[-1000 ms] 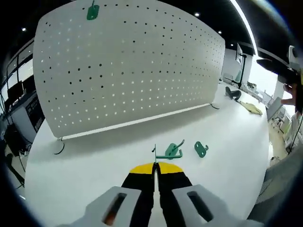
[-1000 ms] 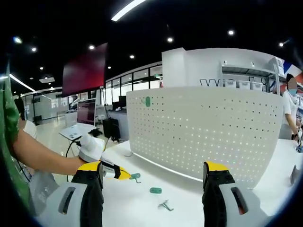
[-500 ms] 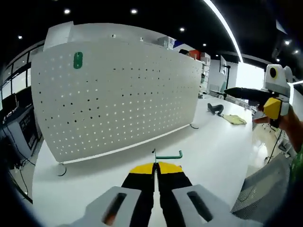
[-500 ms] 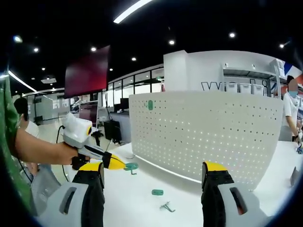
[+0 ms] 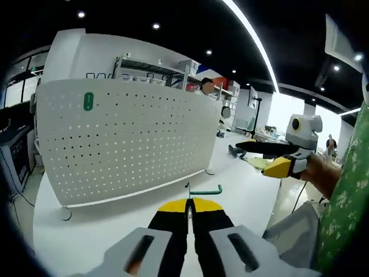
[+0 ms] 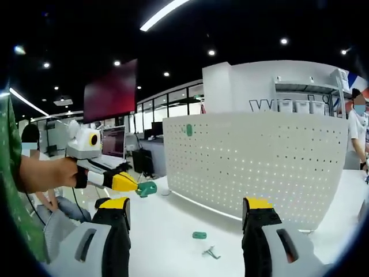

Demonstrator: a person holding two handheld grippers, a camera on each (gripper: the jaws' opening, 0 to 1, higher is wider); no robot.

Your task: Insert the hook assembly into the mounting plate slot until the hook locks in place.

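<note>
Left gripper [image 5: 188,203] is pressed together on the green hook [image 5: 205,190], which I hold lifted above the white table [image 5: 109,225]. Its long axis runs crosswise to my jaws, with the curl at its right end. From the right gripper view the same left gripper [image 6: 128,183] carries the hook [image 6: 146,188] at its tip, left of the white pegboard [image 6: 253,164]. Right gripper [image 6: 184,210] stands spread wide and holds nothing. Straight ahead, the pegboard [image 5: 121,138] stands upright with 1 green mounting plate [image 5: 88,101] near its upper left. I judge the left gripper nearer; the hook must travel up and left. A spare plate [image 6: 199,235] and metal hook [image 6: 211,252] lie on the table.
</note>
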